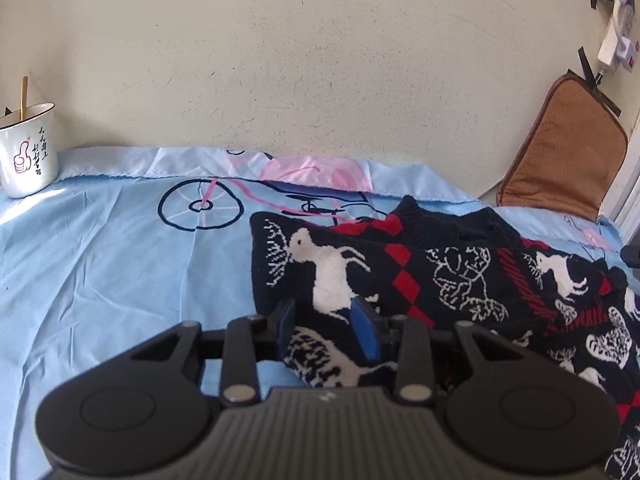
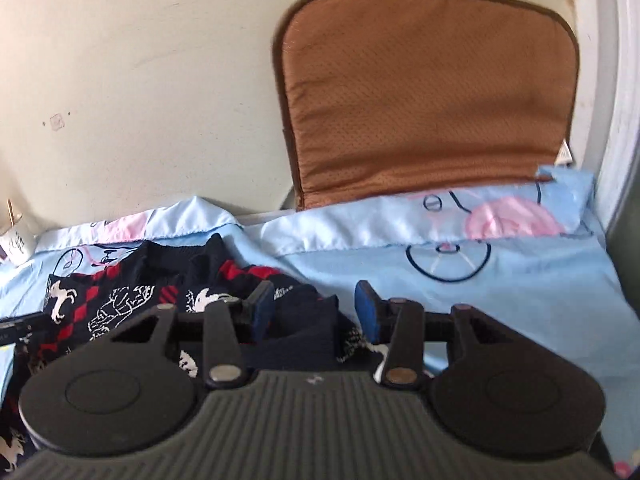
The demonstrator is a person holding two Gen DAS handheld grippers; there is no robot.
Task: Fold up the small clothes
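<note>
A small navy knit sweater [image 1: 420, 280] with white deer and red diamonds lies partly folded on the light blue sheet [image 1: 100, 280]. My left gripper [image 1: 326, 320] is open, its blue pads either side of a fold at the sweater's near left corner. In the right wrist view the sweater [image 2: 120, 300] lies at the left and centre. My right gripper [image 2: 314, 310] is open, its jaws standing around the sweater's right edge, with dark knit cloth between them. Whether the pads touch the cloth I cannot tell.
A white mug [image 1: 26, 152] with a stick in it stands at the far left by the wall. A brown cushion [image 2: 428, 96] leans against the wall at the right. A power strip [image 1: 618, 40] hangs on the wall. A white frame [image 2: 616, 120] borders the right side.
</note>
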